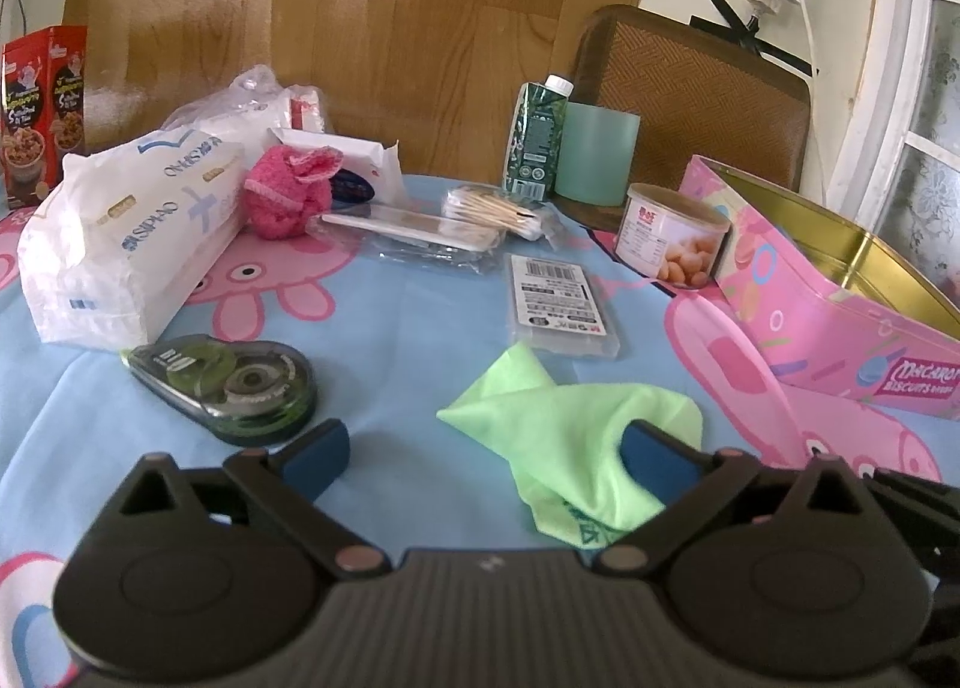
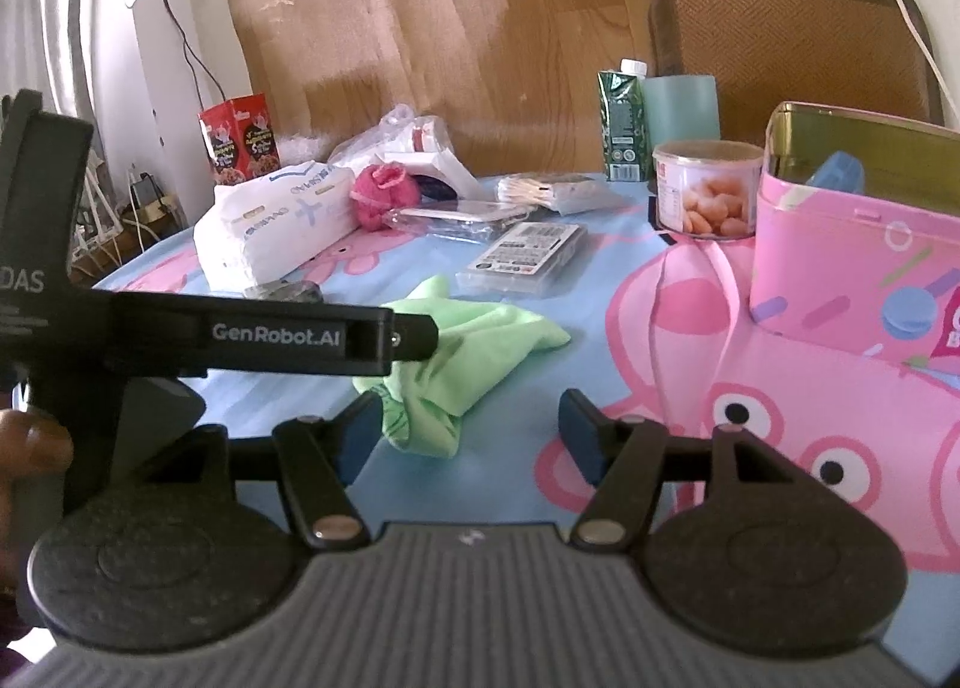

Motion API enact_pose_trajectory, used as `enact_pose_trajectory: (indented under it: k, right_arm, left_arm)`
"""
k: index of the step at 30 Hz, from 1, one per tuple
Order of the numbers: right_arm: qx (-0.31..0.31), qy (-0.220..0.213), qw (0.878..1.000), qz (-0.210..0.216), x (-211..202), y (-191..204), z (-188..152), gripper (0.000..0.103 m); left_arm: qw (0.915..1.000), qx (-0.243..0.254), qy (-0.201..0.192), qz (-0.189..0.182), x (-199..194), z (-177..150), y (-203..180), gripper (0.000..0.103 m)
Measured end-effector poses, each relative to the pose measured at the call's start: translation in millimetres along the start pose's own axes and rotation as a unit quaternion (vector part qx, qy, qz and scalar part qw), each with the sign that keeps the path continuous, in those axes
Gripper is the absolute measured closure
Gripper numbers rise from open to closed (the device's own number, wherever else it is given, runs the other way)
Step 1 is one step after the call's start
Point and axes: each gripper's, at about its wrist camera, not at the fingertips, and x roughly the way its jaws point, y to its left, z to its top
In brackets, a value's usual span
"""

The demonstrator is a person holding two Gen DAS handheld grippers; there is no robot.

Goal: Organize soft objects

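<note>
While my left gripper (image 1: pixel 486 457) hangs with its jaws spread wide over the green cloth (image 1: pixel 576 442), nothing is clamped: the cloth lies crumpled on the cartoon tablecloth (image 1: pixel 420 316), one blue pad (image 1: pixel 657 463) standing against its near fold and the other pad well clear of it on bare tablecloth. My right gripper (image 2: pixel 471 433) is also released, jaws parted and empty, just beside the cloth's near edge. Taking the cloth as my landmark: the pink tin (image 1: pixel 840 316) stands open beyond it and to its right, with the peanut can (image 1: pixel 672 235) touching the tin's far corner; the clear labelled case (image 1: pixel 561 304) lies just behind the cloth; the tape dispenser (image 1: pixel 240 388) sits to its left; the pink fuzzy sock (image 1: pixel 288 193) rests well behind it, against the white tissue pack (image 1: pixel 126 232). I judge the step in hand to be the pick-up of the green cloth, with sorting barely begun, since both soft pieces lie loose on the table. Next I should shift the left jaws sideways so the bunched middle sits between both pads, lower until they brush the tablecloth, then close firmly; thin fabric can slip, so I want a thick fold.
</note>
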Motion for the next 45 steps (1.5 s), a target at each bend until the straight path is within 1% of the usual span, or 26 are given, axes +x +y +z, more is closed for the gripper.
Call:
enact_pose_trajectory:
  k: [9, 10, 13, 22, 27, 32, 35, 37, 40, 41, 43, 44, 45]
  right_arm:
    - [0.002, -0.004, 1.000, 0.016, -1.6, -1.6, 0.4, 0.034]
    - [0.001, -0.006, 1.000, 0.016, -2.3, -0.8, 0.0, 0.034]
    - [-0.003, -0.013, 1.000, 0.015, -4.5, 0.8, -0.8, 0.028]
    - [-0.008, -0.013, 1.000, 0.010, -5.0, 2.8, -1.2, 0.027]
    - [-0.011, -0.010, 1.000, 0.009, -4.0, 2.8, -1.1, 0.024]
    - [-0.011, -0.003, 1.000, 0.008, -1.8, 2.2, -0.4, 0.023]
    - [-0.012, 0.006, 1.000, 0.008, 0.8, 1.8, 0.1, 0.023]
    - [-0.017, 0.011, 1.000, 0.007, 2.4, 2.9, 0.5, 0.021]
    - [-0.030, 0.015, 0.999, 0.002, 3.5, 6.0, -0.3, 0.020]
    - [-0.034, 0.016, 0.999, 0.000, 4.0, 7.2, -0.5, 0.019]
    - [-0.047, 0.023, 0.999, -0.003, 6.4, 11.0, -0.1, 0.015]
    - [-0.053, 0.027, 0.998, -0.004, 8.1, 12.9, 0.5, 0.013]
    - [-0.062, 0.032, 0.998, -0.007, 10.5, 15.5, 1.6, 0.013]
  left_arm:
    - [1.0000, 0.001, 0.002, -0.001, 2.5, 1.4, -0.1, 0.001]
    - [1.0000, 0.001, 0.001, -0.001, 2.6, 1.5, -0.2, 0.001]
    - [1.0000, 0.001, 0.001, -0.001, 2.5, 1.3, 0.0, 0.001]
    - [0.9998, -0.016, -0.006, -0.009, 0.4, 1.2, 5.0, 0.001]
    - [0.9996, -0.021, -0.011, -0.014, -1.7, 0.6, 7.1, 0.001]
    - [0.9987, -0.038, -0.022, -0.025, -5.7, 0.4, 13.1, 0.001]
    - [0.9967, -0.061, -0.035, -0.041, -9.9, 0.6, 21.8, 0.001]
    - [0.9950, -0.078, -0.036, -0.051, -10.5, 1.2, 28.1, 0.001]
    - [0.9916, -0.103, -0.024, -0.075, -7.2, 2.1, 37.3, 0.009]
    - [0.9910, -0.105, -0.026, -0.079, -7.3, 1.9, 38.0, 0.011]
    - [0.9909, -0.100, -0.023, -0.087, -6.3, 1.4, 36.6, 0.016]
    - [0.9912, -0.092, -0.021, -0.093, -5.7, 1.4, 34.2, 0.021]
    - [0.9917, -0.083, -0.018, -0.097, -5.1, 1.1, 31.2, 0.024]
